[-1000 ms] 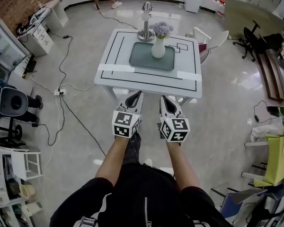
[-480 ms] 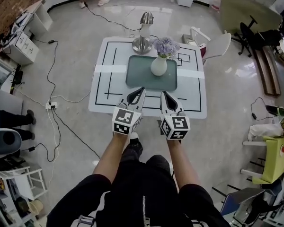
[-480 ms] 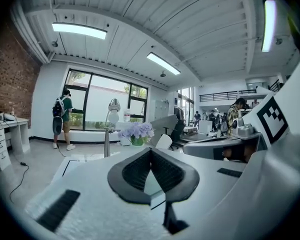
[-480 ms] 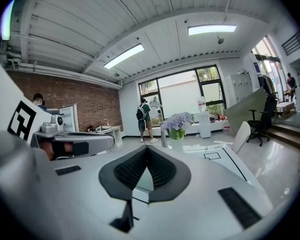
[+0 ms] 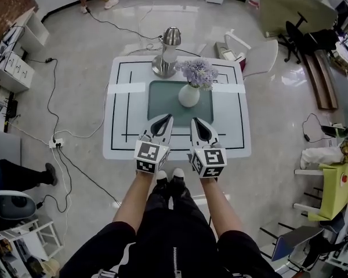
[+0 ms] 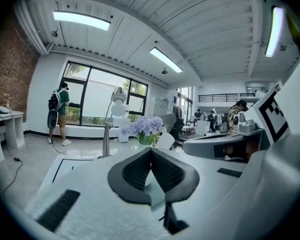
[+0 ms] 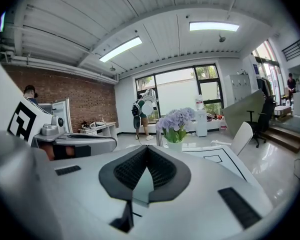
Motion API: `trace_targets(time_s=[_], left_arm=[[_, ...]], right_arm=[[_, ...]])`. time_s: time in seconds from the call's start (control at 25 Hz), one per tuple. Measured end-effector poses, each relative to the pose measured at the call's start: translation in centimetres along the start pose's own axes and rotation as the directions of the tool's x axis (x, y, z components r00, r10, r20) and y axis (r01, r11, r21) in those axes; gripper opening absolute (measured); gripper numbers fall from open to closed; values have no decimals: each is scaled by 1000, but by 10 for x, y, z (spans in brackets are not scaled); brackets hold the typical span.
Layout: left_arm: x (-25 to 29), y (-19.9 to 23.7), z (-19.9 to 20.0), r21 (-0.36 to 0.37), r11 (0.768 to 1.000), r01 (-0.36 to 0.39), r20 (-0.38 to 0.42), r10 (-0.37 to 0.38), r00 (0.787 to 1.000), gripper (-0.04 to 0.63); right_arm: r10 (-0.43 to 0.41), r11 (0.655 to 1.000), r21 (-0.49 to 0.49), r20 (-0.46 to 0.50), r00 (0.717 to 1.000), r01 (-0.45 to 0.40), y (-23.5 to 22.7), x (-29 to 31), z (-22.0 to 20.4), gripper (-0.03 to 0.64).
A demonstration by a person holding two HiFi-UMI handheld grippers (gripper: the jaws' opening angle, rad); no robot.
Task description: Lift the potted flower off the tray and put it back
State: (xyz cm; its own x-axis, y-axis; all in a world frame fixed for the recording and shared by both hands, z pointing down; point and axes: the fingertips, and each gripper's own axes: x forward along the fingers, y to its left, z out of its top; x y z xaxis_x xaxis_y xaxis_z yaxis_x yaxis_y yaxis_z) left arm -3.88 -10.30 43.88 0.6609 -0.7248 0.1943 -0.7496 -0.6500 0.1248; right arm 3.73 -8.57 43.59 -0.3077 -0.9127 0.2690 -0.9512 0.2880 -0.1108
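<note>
Potted flower (image 5: pixel 189 91): a round white pot with a narrow neck, holding a pale lilac cluster of blossoms over green leaves. It stands upright on the far half of the grey-green tray (image 5: pixel 162 103), which lies in the middle of the white counter (image 5: pixel 119 132).

By count there is one potted flower, one tray, one silver lamp (image 5: pixel 165 54) just beyond the tray, and two grippers. The left gripper (image 5: pixel 170 116) and right gripper (image 5: pixel 192 120) hang side by side over the counter's near half, pointing at the tray's near edge, short of the pot. Each has its jaws closed tip to tip, with nothing between them.

Only the head view shows the tray's full outline. Only the gripper views show the ceiling lights and window, where a person (image 6: pixel 57 111) with a backpack stands.
</note>
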Motion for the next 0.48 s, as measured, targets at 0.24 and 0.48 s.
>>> trace_targets(time_s=[0.24,0.48], left_arm=[[24,12,0,-18,1000,-6,3,6,1000,6],[62,18,-11,-32,999,-13,10,14,1000,6]], right_arm=[[-2,1000,-4,3,1000,2,-16,24,-2,8],[-17,1000,-12,14,1000,17,-41,47,-19,8]])
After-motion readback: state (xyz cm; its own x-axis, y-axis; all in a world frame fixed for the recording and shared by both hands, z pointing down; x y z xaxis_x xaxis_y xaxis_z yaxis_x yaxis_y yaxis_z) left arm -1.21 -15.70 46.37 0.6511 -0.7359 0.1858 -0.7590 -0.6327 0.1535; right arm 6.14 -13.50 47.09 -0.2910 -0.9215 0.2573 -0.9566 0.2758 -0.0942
